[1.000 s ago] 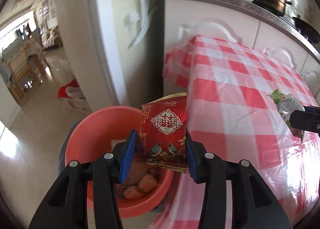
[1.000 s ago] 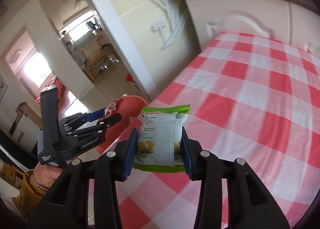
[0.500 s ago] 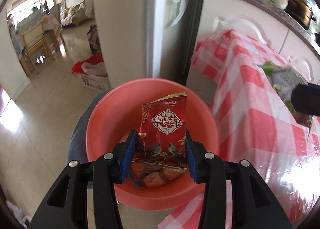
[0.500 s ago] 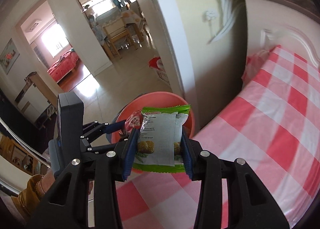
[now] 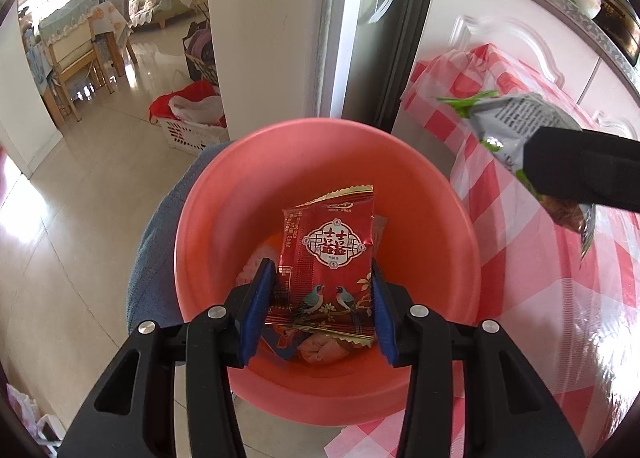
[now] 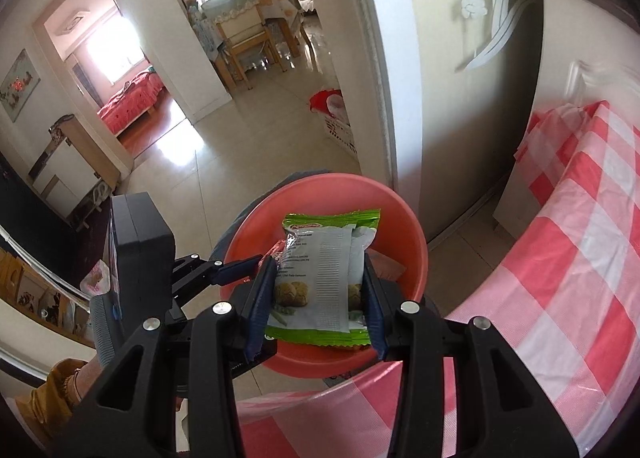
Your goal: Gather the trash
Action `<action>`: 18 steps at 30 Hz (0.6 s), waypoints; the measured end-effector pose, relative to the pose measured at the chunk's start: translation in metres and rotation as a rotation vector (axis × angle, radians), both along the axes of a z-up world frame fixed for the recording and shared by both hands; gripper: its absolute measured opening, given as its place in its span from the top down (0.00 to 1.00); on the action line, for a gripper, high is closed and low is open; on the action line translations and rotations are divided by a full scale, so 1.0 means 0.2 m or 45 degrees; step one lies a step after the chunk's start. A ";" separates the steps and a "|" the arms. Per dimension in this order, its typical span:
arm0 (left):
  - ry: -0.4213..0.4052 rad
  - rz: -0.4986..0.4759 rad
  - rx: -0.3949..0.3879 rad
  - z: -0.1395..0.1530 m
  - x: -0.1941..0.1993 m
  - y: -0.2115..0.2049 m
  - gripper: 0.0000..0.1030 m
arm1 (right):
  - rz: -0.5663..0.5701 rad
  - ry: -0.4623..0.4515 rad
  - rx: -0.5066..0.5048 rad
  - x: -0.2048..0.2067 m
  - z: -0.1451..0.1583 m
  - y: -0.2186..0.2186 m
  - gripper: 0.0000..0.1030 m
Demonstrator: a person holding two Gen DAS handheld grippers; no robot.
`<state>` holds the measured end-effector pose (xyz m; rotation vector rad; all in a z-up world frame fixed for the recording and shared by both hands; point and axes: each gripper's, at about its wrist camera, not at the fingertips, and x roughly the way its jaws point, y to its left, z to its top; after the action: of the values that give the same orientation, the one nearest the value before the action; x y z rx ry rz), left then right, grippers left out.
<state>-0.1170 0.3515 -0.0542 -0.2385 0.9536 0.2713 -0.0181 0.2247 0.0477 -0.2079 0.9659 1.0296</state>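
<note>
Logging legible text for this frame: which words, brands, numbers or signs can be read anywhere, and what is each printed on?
"囍": large white double-happiness character in the emblem on the red wrapper, held in the left tongs over the pink basin.
Small print on the red wrapper: too small to read.
Red brand logo on the green wrapper, held in the right tongs: blurred, unreadable.
Its printed text panel: too small to read.
No other text readable.

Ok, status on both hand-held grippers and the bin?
Left hand-held gripper shut on red packet, over pink basin. Right hand-held gripper shut on green packet, over basin. Nothing blocking.
</note>
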 end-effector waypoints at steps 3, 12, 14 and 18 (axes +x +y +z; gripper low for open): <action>0.015 0.002 0.008 -0.02 0.01 0.00 0.55 | 0.012 -0.004 -0.025 0.00 -0.03 0.03 0.59; 0.056 0.044 0.007 -0.07 0.03 0.04 0.27 | -0.033 -0.010 -0.053 0.01 -0.09 0.02 0.37; 0.037 0.058 -0.009 -0.06 0.02 0.06 0.23 | -0.070 -0.028 -0.031 0.02 -0.06 -0.02 0.32; -0.003 0.126 -0.103 -0.02 0.00 0.12 0.14 | -0.157 -0.053 0.012 0.05 -0.01 -0.13 0.20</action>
<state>-0.1174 0.3764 -0.0592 -0.3609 0.9530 0.3238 -0.0084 0.1984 0.0451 -0.1597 0.9249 0.9136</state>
